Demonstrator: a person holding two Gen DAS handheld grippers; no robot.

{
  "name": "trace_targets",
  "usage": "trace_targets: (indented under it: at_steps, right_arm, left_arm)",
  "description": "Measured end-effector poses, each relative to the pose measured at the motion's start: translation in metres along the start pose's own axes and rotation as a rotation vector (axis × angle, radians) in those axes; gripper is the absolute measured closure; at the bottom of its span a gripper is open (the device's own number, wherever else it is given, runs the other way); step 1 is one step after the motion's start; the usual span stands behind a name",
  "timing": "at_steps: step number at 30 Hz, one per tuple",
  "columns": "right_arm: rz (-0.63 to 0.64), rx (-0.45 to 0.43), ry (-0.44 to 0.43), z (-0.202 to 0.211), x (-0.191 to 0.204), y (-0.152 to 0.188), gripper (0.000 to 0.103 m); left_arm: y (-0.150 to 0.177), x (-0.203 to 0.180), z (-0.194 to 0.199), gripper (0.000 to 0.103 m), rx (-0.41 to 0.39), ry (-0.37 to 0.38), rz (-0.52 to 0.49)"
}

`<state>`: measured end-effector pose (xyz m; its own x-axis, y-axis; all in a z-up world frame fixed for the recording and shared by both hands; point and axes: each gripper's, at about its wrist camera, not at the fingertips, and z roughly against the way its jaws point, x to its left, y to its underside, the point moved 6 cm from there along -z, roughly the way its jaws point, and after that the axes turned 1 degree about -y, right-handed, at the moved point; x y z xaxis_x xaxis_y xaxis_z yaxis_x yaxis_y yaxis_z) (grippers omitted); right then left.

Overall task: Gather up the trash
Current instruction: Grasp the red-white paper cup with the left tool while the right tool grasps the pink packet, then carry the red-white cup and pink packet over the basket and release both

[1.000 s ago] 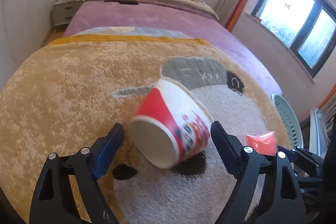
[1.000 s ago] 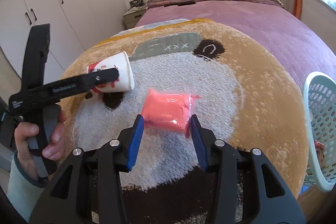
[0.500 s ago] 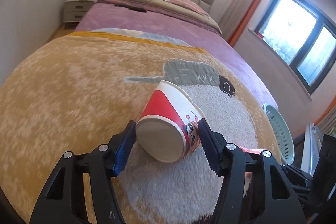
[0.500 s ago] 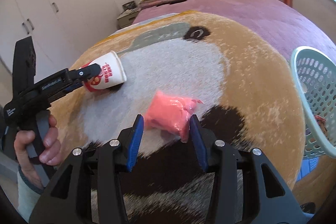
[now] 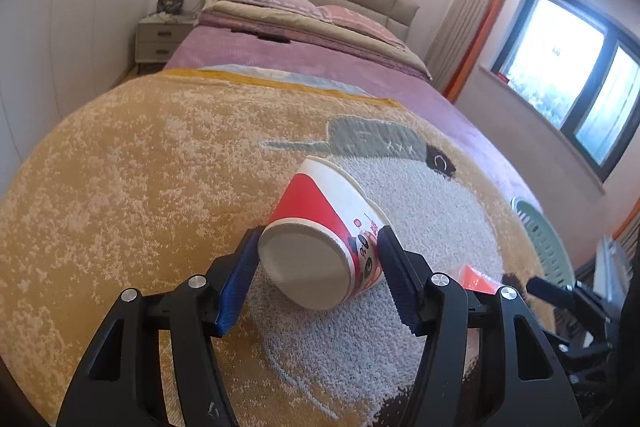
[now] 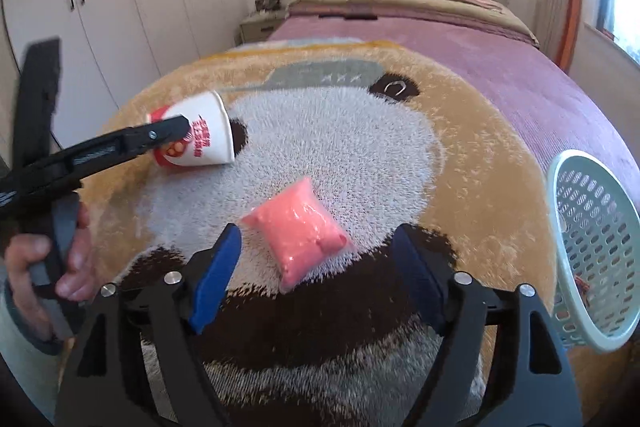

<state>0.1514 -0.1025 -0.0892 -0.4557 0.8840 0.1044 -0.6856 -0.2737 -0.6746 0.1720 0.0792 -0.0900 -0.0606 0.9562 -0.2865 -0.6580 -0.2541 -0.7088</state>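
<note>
Since 1.0 s ago left gripper (image 5: 318, 267) clamps cup (image 5: 324, 243), right gripper (image 6: 316, 275) spreads wide off pink bag (image 6: 302, 227); basket (image 6: 592, 259), frame right, awaits both.

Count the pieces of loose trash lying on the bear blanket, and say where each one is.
2. The paper cup lies tipped over on the left, between the left tongs. The pink packet lies mid-blanket, ahead of the open right tongs. More may be hidden.
</note>
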Motion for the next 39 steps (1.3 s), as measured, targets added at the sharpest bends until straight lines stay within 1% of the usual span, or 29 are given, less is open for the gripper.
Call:
trace_targets:
  at_steps: [3, 6, 8, 9, 10, 12, 15, 20, 22, 25, 28, 30, 33, 39]
  right_arm:
    - [0.019, 0.028, -0.005, -0.017, 0.008, 0.0, 0.028]
    - [0.029, 0.062, 0.053, -0.03, 0.009, 0.001, 0.028]
    - [0.037, 0.06, 0.067, -0.03, 0.01, 0.001, 0.031]
    - [0.039, 0.058, 0.065, -0.03, 0.01, 0.002, 0.042]
    - [0.043, 0.06, 0.058, -0.031, 0.011, 0.002, 0.056]
    - [0.04, 0.056, 0.065, -0.03, 0.01, 0.002, 0.061]
    - [0.019, 0.037, 0.078, -0.026, 0.006, 0.001, 0.062]
    - [-0.068, 0.01, 0.085, -0.021, -0.011, -0.001, 0.062]
    - [-0.094, -0.01, 0.093, -0.017, -0.017, -0.001, 0.063]
    - [-0.119, -0.073, 0.103, -0.003, -0.022, -0.004, 0.063]
    - [-0.16, -0.081, 0.113, 0.006, -0.03, -0.003, 0.063]
    - [-0.183, -0.095, 0.127, 0.015, -0.038, -0.001, 0.063]
    - [-0.212, -0.139, 0.146, 0.035, -0.052, -0.003, 0.063]
    - [-0.293, -0.221, 0.196, 0.08, -0.098, -0.011, 0.063]
  left_arm:
    - [0.001, -0.001, 0.0, 0.044, 0.002, -0.014, -0.016]
    - [0.002, 0.001, -0.003, 0.044, 0.014, -0.003, 0.001]
    - [0.003, 0.005, -0.005, 0.044, 0.023, 0.011, 0.019]
    - [0.003, 0.007, -0.005, 0.044, 0.027, 0.019, 0.029]
    - [0.003, 0.008, -0.006, 0.044, 0.03, 0.028, 0.038]
    - [0.004, 0.009, -0.007, 0.044, 0.033, 0.036, 0.048]
    - [0.006, 0.008, -0.005, 0.044, 0.034, 0.036, 0.042]
    - [0.008, 0.004, -0.002, 0.044, 0.022, 0.025, 0.016]
    - [0.007, 0.001, 0.001, 0.045, 0.01, 0.037, 0.008]
    - [0.005, -0.005, 0.007, 0.045, -0.011, 0.043, -0.011]
    - [0.004, -0.015, 0.013, 0.046, -0.009, 0.059, -0.02]
    - [0.003, -0.03, 0.021, 0.046, -0.023, 0.074, -0.051]
    - [-0.002, -0.057, 0.03, 0.046, -0.042, 0.093, -0.107]
    - [-0.014, -0.117, 0.028, 0.046, -0.039, 0.163, -0.181]
